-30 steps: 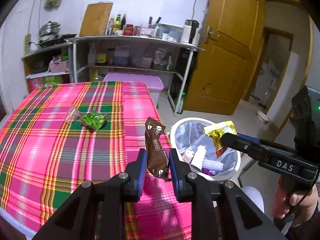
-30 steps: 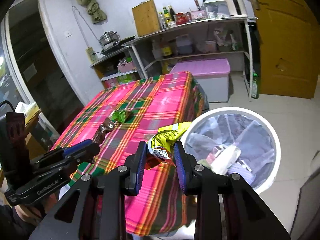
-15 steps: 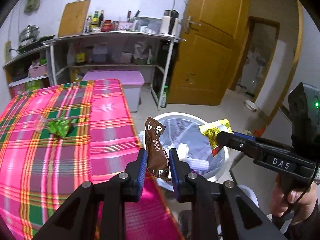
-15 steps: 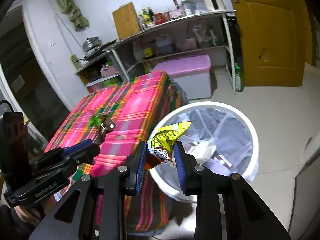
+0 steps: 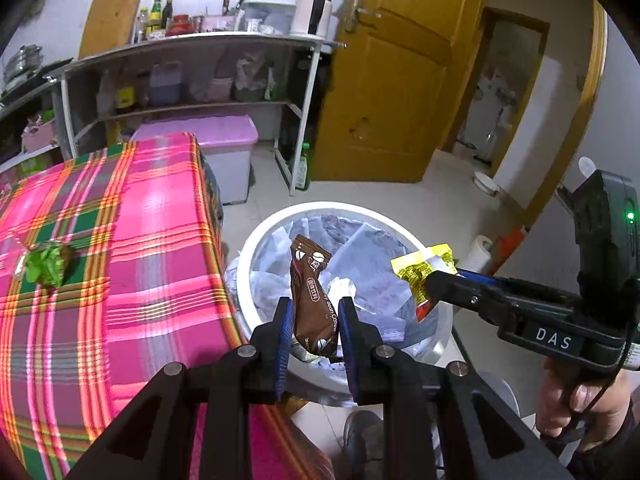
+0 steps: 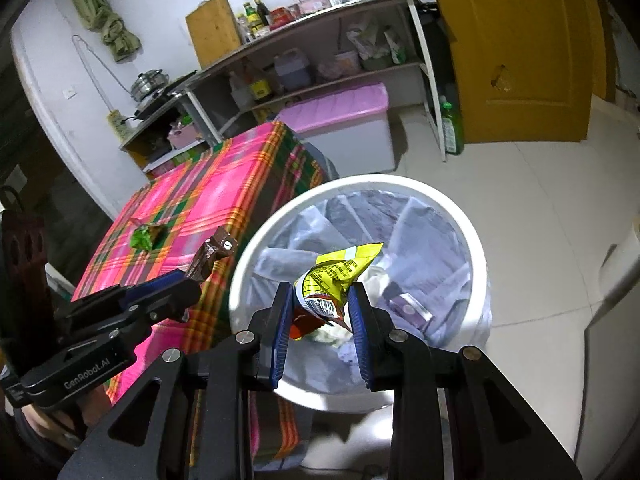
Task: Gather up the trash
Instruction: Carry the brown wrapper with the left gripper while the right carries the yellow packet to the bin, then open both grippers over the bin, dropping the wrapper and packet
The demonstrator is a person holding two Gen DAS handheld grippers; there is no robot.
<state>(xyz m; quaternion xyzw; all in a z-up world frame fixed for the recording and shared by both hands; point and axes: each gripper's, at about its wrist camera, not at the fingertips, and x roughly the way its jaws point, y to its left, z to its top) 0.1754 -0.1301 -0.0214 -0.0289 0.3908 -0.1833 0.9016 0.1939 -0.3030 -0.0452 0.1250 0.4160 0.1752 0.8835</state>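
While we look along the left gripper [image 5: 311, 322], its jaws clamp one brown sachet [image 5: 312, 294] over one white bin [image 5: 256, 240]. From the right wrist, our right gripper [image 6: 320, 322] pinches one yellow packet [image 6: 340, 276] above it; one green wrapper [image 6: 144, 237] lies on the table [image 6: 208, 196].

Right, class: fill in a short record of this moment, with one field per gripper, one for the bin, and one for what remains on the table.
left gripper: shut on brown coffee sachet, over the bin
right gripper: shut on yellow wrapper, over the bin
bin: white, bag-lined, trash already inside
table: green wrapper lying on the plaid cloth
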